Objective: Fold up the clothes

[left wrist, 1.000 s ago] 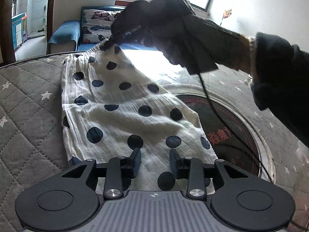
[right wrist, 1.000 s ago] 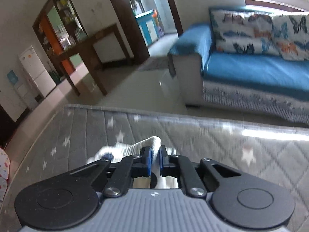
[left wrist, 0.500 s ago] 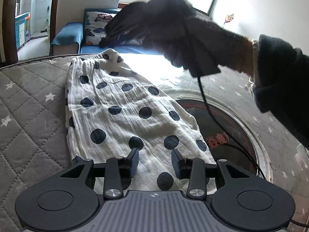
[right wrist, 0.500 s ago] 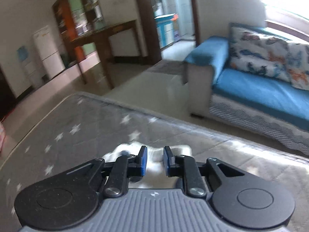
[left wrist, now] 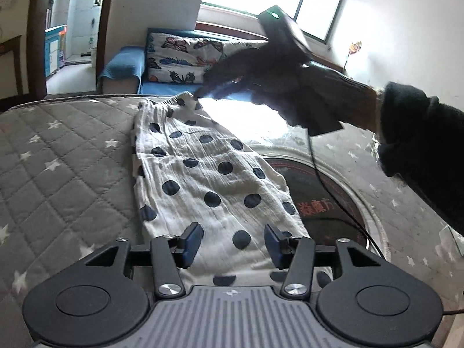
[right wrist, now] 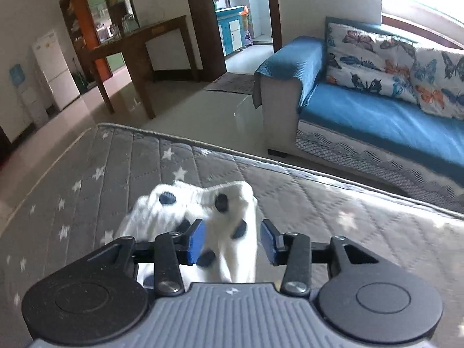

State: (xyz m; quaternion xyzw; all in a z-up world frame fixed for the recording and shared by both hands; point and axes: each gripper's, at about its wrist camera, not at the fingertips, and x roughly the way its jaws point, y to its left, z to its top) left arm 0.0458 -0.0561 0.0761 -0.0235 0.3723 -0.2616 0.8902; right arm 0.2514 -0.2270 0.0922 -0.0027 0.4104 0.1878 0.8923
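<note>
On quilted star-print mat (left wrist: 66, 174), crinkled polka-dot cloth (left wrist: 208, 179), both tongs (left wrist: 232, 242) (right wrist: 232, 240) spread.

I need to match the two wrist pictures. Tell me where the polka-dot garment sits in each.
Left wrist: polka-dot garment runs up the middle, from the near fingers to the far edge.
Right wrist: only its bunched end, low centre, between the open fingers.
Shared landmark: blue sofa behind.

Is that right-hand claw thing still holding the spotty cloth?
Apart. The right wrist view shows the right gripper with jaws spread wide; the polka-dot cloth lies between them with gaps on both sides.
</note>
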